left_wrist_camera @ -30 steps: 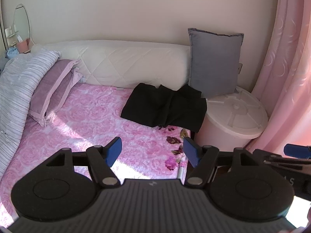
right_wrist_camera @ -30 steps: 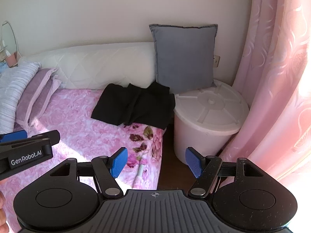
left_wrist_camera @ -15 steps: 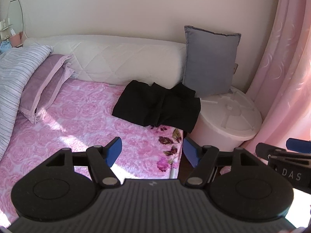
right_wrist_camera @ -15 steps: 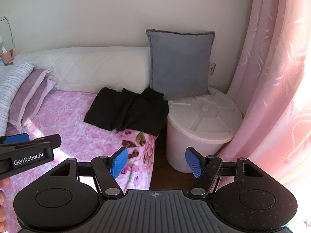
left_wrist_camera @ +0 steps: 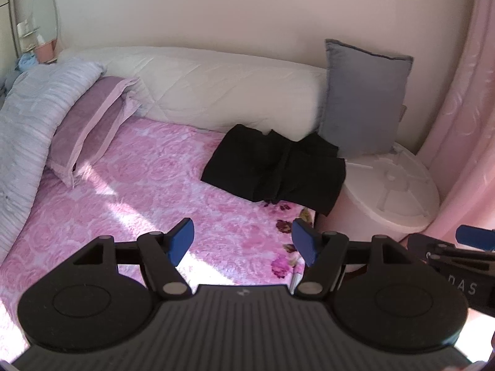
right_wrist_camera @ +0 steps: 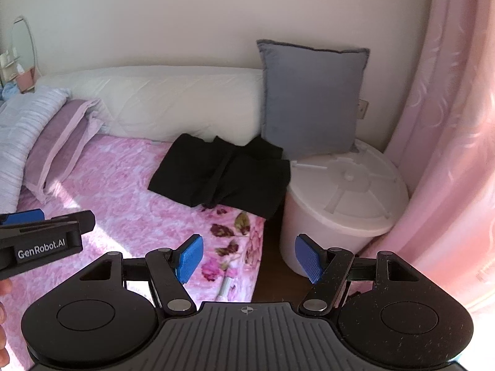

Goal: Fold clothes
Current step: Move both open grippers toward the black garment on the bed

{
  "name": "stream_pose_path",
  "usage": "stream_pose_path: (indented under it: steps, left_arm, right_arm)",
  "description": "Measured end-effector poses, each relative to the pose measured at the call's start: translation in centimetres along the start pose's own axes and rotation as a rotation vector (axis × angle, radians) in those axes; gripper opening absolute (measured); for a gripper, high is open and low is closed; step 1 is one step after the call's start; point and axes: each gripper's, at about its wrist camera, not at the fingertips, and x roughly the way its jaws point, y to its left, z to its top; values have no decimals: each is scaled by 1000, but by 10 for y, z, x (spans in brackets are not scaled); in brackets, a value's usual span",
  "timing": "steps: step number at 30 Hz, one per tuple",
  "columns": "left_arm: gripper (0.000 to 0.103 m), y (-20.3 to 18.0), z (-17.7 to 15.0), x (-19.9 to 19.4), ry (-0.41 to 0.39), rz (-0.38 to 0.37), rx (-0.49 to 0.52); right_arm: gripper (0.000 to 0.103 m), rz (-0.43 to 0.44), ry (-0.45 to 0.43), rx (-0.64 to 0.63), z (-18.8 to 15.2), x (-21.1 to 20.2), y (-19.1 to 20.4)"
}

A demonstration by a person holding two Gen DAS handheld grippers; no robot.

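Observation:
A black garment (left_wrist_camera: 275,170) lies folded flat at the far right corner of the pink floral bed (left_wrist_camera: 148,191), beside the headboard; it also shows in the right wrist view (right_wrist_camera: 221,174). My left gripper (left_wrist_camera: 243,241) is open and empty, held above the bed well short of the garment. My right gripper (right_wrist_camera: 249,258) is open and empty, above the bed's right edge, also short of the garment. Each gripper shows at the edge of the other's view.
A white lidded bucket (right_wrist_camera: 343,198) stands on the floor right of the bed, with a grey cushion (right_wrist_camera: 312,99) leaning behind it. Pink curtain (right_wrist_camera: 448,154) hangs at the right. A purple pillow (left_wrist_camera: 89,123) and striped duvet (left_wrist_camera: 27,130) lie on the left.
Both grippers have shifted a little over the bed; the garment now sits slightly lower and more central in the views. Jaws stay open and the garment has not moved.

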Motion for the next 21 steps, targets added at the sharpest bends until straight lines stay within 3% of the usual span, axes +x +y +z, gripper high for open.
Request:
stream_pose_path:
  steps: [11, 21]
  left_arm:
    - [67, -16, 14, 34, 26, 23, 1]
    - [67, -52, 45, 104, 107, 42, 17]
  right_arm:
    - [69, 36, 40, -17, 15, 40, -18]
    - [69, 71, 92, 1, 49, 105, -54]
